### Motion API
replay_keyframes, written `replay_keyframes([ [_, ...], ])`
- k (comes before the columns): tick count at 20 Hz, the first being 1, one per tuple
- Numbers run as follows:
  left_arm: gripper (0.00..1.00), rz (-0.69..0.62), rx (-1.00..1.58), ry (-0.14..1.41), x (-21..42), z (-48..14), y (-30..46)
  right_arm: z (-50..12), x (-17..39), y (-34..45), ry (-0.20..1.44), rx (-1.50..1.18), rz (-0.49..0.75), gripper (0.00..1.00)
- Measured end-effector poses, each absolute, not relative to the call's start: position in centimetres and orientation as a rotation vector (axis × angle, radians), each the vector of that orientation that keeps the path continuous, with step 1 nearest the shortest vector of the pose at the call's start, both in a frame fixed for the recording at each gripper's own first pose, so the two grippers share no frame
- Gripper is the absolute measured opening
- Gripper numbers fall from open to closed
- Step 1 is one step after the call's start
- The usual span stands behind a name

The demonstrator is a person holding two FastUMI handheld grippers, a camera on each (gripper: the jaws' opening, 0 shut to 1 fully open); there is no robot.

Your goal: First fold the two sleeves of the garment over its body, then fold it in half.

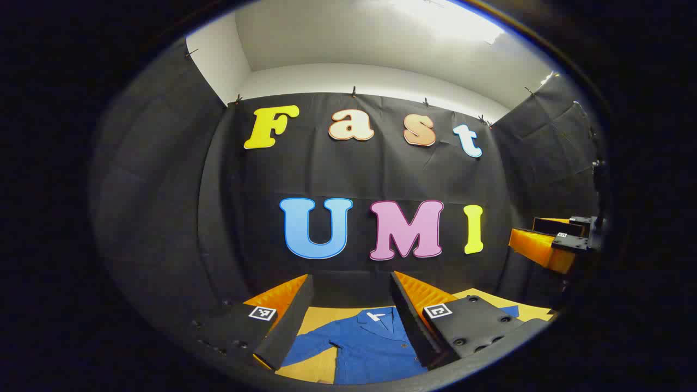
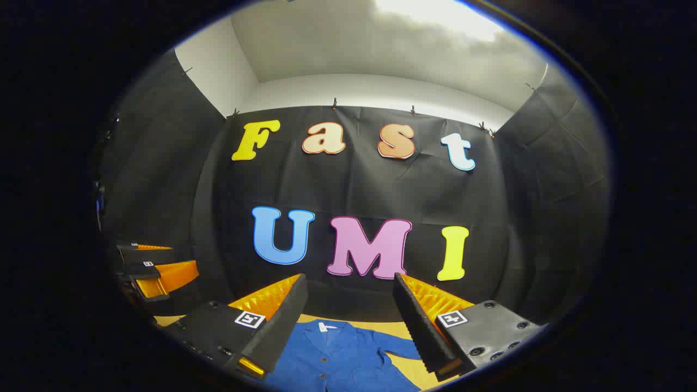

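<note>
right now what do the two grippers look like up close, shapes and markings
Each gripper has two wedge-shaped fingers with ribbed inner faces, set on dark blocky bodies with round screw holes. Each finger base carries a small square black-and-white marker. The left gripper and the right gripper look alike. The right gripper also shows far off in the left gripper view, with the same kind of marker.

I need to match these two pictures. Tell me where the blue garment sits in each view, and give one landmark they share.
Left gripper view: the blue garment lies at bottom centre, between the left gripper's open fingers, collar toward the wall.
Right gripper view: it lies at bottom centre, between the right gripper's open fingers.
Shared landmark: the garment's white collar tag, also in the right gripper view.
</note>
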State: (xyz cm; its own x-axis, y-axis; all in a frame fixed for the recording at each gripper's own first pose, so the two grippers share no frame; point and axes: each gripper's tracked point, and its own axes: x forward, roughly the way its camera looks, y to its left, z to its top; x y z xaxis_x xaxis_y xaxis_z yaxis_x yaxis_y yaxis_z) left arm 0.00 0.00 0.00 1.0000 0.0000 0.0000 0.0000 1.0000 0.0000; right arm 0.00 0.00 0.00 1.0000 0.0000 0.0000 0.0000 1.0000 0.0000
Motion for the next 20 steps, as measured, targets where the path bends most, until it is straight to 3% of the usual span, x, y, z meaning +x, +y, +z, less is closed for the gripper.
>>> replay_keyframes([
  [20, 0.81, 0.067, 0.002, 0.035, 0.3, -1.3, -1.5, -1.9, 0.1, -2.4, 0.061, 0.042, 0.024, 0.99],
])
